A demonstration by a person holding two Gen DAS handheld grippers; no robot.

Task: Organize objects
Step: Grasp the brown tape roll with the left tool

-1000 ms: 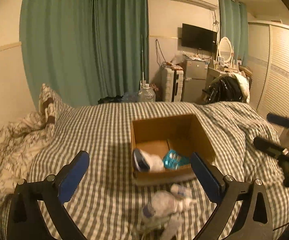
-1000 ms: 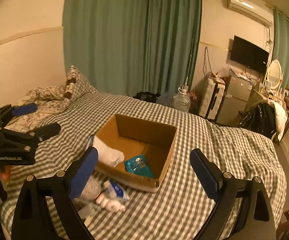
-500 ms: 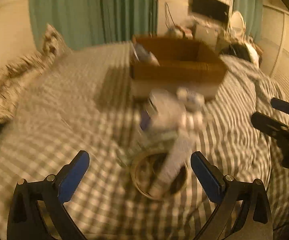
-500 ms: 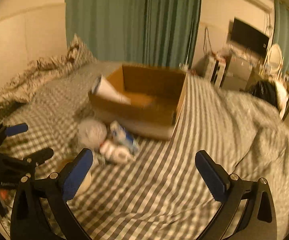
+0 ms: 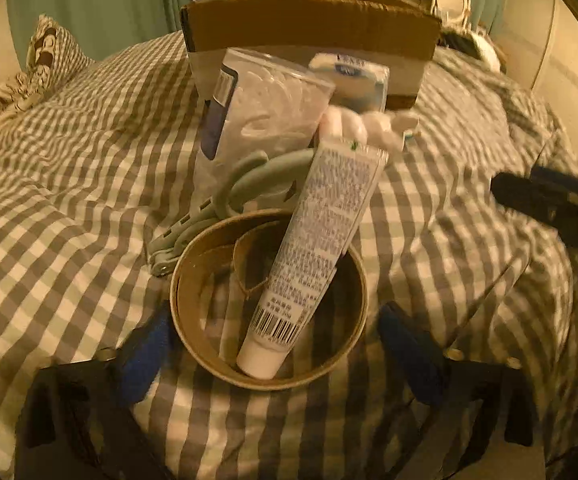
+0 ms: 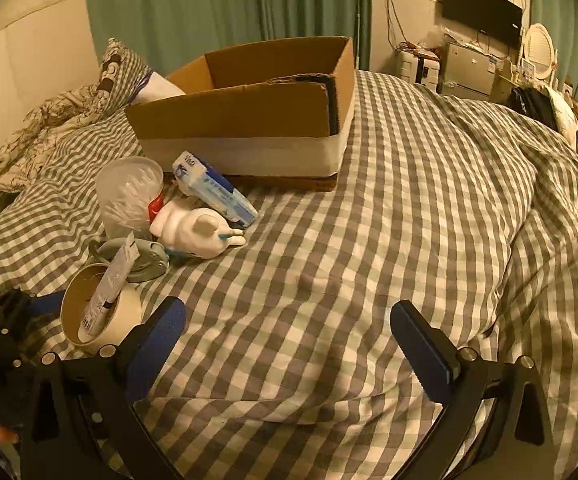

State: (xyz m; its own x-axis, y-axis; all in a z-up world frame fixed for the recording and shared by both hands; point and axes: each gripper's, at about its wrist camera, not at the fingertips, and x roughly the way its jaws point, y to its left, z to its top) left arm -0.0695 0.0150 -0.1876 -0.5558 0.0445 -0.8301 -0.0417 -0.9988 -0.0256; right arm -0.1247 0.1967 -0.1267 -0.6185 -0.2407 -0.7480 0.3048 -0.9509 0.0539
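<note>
A pile of objects lies on the checked bed in front of an open cardboard box. A tape roll lies nearest, with a white tube leaning into its hole. Behind it are a grey-green clip, a clear bag of cotton swabs, a white rabbit-shaped figure and a blue tissue pack. My left gripper is open, its fingers on either side of the tape roll. My right gripper is open and empty over bare bedding.
A patterned pillow and rumpled bedding lie at the far left. Green curtains hang behind the bed. A TV, small fridge and mirror stand at the back right. The right gripper shows at the right edge of the left wrist view.
Both grippers have come down and forward toward the pile. The left gripper has closed in until its open fingers flank the tape roll. The right one now sits low over the bedding.
</note>
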